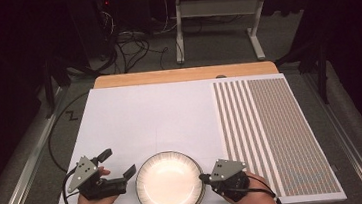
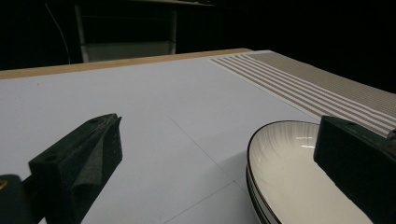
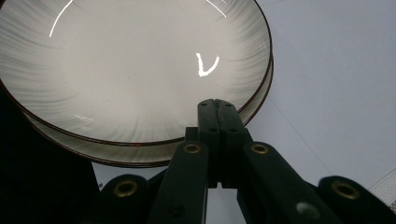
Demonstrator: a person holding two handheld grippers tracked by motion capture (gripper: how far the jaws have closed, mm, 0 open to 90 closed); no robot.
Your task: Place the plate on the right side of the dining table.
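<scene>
Two white plates with dark rims lie stacked [image 1: 169, 183] at the near edge of the white sheet; the top plate [image 3: 130, 70] rests in the lower one [image 3: 140, 158]. My left gripper [image 1: 119, 162] is just left of the stack, open, with nothing between its jaws. In the left gripper view [image 2: 219, 126] its right jaw stands over the plates' [image 2: 289, 172] rim. My right gripper [image 1: 202, 178] is at the stack's right edge, jaws shut together. In the right gripper view its tip [image 3: 215, 105] overlaps the rim; whether it touches I cannot tell.
A white sheet [image 1: 145, 120] covers most of the wooden table [image 1: 181, 75]. A striped and dotted mat [image 1: 272, 128] lies along the right side. Beyond the table stand a desk frame [image 1: 210, 8] and floor cables [image 1: 128, 42].
</scene>
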